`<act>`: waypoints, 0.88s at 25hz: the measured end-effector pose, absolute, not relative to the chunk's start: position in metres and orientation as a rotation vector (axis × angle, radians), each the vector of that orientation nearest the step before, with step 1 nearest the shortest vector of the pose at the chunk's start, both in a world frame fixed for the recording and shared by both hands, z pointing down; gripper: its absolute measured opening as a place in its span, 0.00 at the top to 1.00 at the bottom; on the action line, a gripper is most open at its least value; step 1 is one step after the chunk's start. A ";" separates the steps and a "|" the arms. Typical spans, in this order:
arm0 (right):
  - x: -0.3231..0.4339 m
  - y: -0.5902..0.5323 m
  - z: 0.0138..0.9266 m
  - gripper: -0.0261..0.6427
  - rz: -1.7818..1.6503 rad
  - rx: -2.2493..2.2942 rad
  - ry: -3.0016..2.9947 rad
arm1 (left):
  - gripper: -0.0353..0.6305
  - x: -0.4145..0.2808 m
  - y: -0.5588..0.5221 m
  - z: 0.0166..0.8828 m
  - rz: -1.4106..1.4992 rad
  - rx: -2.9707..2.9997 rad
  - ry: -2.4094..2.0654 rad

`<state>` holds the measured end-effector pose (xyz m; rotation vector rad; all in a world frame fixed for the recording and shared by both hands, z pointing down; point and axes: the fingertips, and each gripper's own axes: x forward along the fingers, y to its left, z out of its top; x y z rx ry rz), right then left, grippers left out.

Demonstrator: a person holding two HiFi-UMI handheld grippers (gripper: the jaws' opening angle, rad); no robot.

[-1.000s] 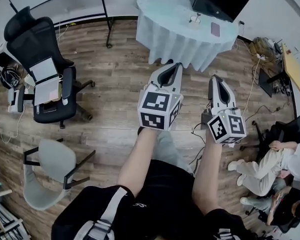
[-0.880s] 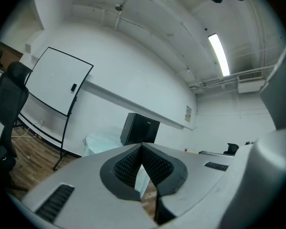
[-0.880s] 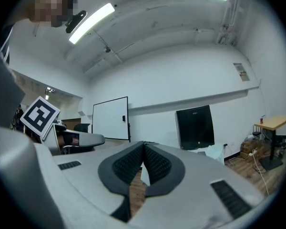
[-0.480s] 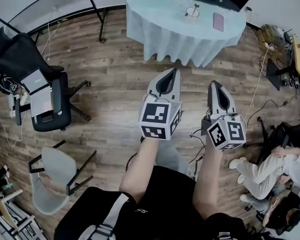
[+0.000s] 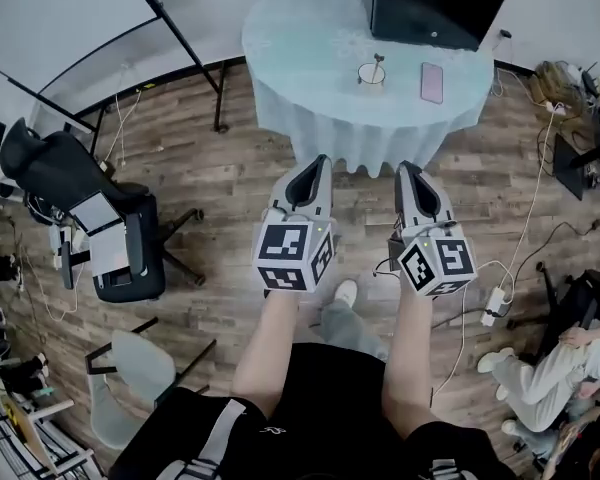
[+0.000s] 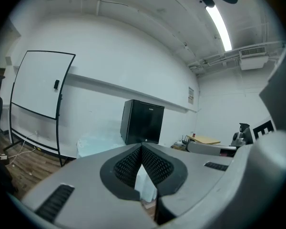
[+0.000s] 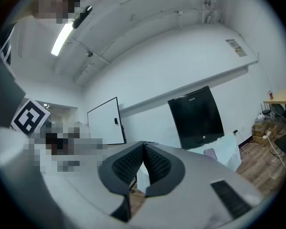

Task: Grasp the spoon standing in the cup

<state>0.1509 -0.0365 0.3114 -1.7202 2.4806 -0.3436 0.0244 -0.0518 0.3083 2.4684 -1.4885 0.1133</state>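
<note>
Left claw [image 5: 322, 159] and right claw [image 5: 403, 166] now nearer the table [image 5: 300, 38]; spoon [image 5: 377, 64] apparently upright.

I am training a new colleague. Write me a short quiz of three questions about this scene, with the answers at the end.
1. True or false: the cup with the spoon in it stands on the round table with the pale cloth.
2. In the head view, on which side of the cup does the phone lie? A. left B. right C. under it
3. Fill the gap: the jaws of the left gripper and of the right gripper are both ____, with nothing between them.

Key: 1. True. 2. B. 3. shut.
</note>
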 end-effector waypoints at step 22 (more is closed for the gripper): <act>0.159 -0.157 0.237 0.95 -0.050 -1.641 2.551 | 0.94 0.035 -0.176 0.241 -0.122 2.548 -1.555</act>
